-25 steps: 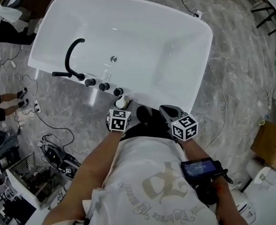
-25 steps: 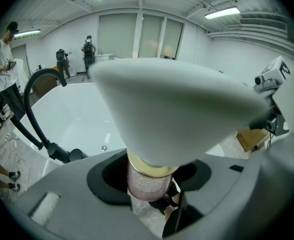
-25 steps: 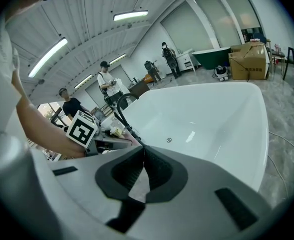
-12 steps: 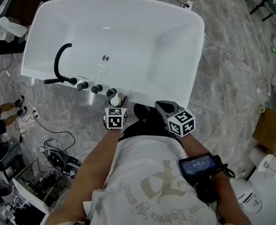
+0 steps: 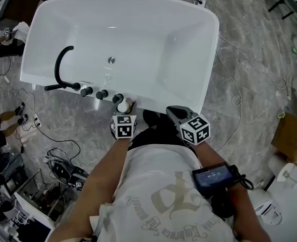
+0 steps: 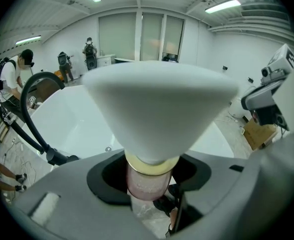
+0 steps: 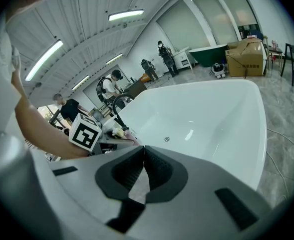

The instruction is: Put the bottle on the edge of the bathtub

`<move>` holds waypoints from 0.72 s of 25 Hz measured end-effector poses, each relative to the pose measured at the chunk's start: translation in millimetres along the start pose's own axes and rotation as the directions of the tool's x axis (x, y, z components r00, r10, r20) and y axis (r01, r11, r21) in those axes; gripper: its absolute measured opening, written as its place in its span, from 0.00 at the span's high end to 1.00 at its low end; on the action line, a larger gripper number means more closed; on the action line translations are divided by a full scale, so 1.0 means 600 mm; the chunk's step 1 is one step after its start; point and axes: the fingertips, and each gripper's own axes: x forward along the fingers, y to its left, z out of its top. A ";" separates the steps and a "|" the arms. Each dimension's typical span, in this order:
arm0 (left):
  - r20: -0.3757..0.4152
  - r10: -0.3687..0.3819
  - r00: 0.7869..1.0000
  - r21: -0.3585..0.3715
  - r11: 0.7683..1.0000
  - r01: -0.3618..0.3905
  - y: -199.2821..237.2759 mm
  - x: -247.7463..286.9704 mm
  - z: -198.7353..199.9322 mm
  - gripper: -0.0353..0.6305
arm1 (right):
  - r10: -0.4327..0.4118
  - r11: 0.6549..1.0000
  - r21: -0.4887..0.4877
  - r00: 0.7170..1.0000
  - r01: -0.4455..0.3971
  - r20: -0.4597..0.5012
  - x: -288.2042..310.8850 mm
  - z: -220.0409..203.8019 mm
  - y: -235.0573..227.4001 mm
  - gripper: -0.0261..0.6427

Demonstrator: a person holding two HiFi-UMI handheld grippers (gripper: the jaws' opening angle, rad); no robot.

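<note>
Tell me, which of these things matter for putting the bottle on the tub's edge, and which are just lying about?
Part of the job:
- bottle, gripped by the left gripper
- bathtub, whose edge it goes on

Just lying about:
- black tap
- floor cables
- cardboard box
- right gripper, shut and empty

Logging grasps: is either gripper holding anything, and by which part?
Left gripper holds the bottle by its pink body under the cap; right gripper empty.
</note>
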 end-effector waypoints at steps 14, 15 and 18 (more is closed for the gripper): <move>0.005 -0.021 1.000 0.045 0.999 0.020 -0.014 -0.005 -0.007 0.59 | 0.018 1.000 -0.012 0.999 -0.019 -0.029 0.004 -0.005 0.010 0.95; 0.004 -0.025 1.000 0.040 0.999 0.025 -0.015 -0.005 -0.008 0.59 | 0.021 1.000 -0.014 0.999 -0.021 -0.030 0.003 -0.006 0.010 0.95; 0.003 -0.038 0.999 0.028 0.999 0.038 -0.017 -0.007 -0.012 0.59 | 0.031 0.999 -0.020 0.999 -0.031 -0.036 0.004 -0.008 0.013 0.95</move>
